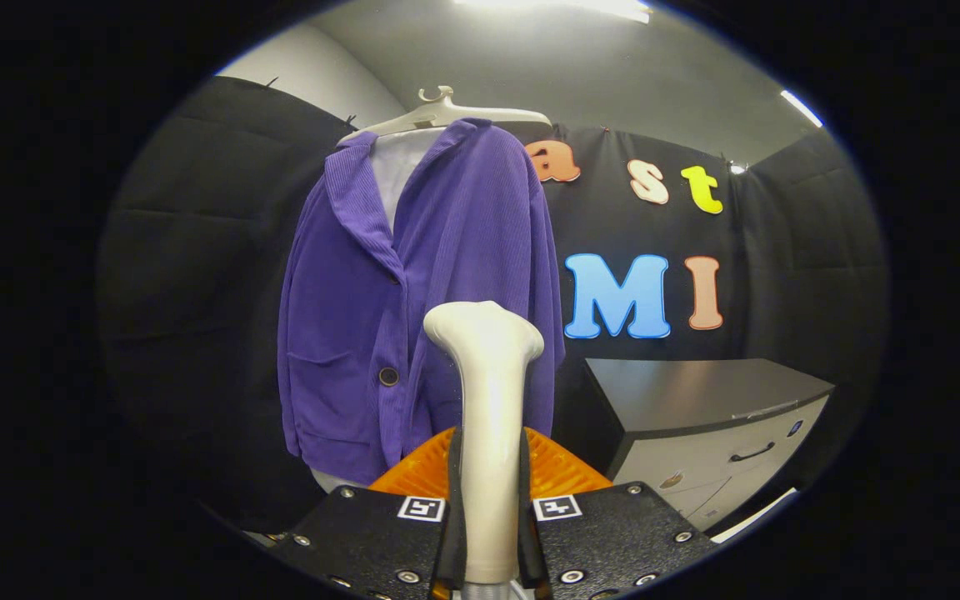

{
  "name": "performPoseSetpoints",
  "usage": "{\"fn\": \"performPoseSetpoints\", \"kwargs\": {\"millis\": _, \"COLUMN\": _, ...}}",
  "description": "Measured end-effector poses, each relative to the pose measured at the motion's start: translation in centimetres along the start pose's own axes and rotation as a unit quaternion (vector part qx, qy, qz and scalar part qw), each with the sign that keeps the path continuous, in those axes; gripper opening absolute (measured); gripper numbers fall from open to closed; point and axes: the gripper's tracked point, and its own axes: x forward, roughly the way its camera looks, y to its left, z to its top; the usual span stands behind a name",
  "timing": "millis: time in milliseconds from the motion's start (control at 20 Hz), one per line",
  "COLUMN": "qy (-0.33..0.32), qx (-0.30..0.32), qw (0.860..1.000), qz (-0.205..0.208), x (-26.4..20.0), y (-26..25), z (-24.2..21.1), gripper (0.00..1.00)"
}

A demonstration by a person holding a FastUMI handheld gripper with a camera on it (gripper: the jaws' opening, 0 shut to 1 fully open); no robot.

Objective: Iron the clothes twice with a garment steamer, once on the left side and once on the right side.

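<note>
The purple jacket [413, 308] hangs buttoned on a pale hanger [447, 112] in front of the booth's dark wall, with a grey drawer cabinet [713, 425] off to its right, and the steamer's head sits apart from the cloth, low on the front panel. To do this pass well, the person would likely bring the head to the top of one front panel, touch it lightly to the fabric and draw it straight down. The garment steamer [488, 400] stands upright between the fingers, and the gripper [490, 533] is clamped on its handle, pointing level at the jacket.
</note>
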Motion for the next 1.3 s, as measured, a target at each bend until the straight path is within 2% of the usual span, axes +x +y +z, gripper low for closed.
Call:
{"fn": "performPoseSetpoints", "kwargs": {"millis": 350, "qy": 0.019, "qx": -0.02, "qw": 1.0, "qz": 0.0, "x": -1.8, "y": -0.2, "z": -4.2, "gripper": 0.24}}
{"fn": "performPoseSetpoints", "kwargs": {"millis": 950, "qy": 0.119, "qx": 0.005, "qw": 0.993, "qz": 0.012, "x": -4.1, "y": 0.6, "z": -14.4, "gripper": 0.24}}
{"fn": "performPoseSetpoints", "kwargs": {"millis": 1100, "qy": 0.122, "qx": 0.01, "qw": 0.992, "qz": 0.016, "x": -4.6, "y": 0.8, "z": -14.4, "gripper": 0.24}}
{"fn": "performPoseSetpoints", "kwargs": {"millis": 1300, "qy": 0.11, "qx": 0.024, "qw": 0.993, "qz": 0.02, "x": -5.0, "y": 0.8, "z": -11.8, "gripper": 0.24}}
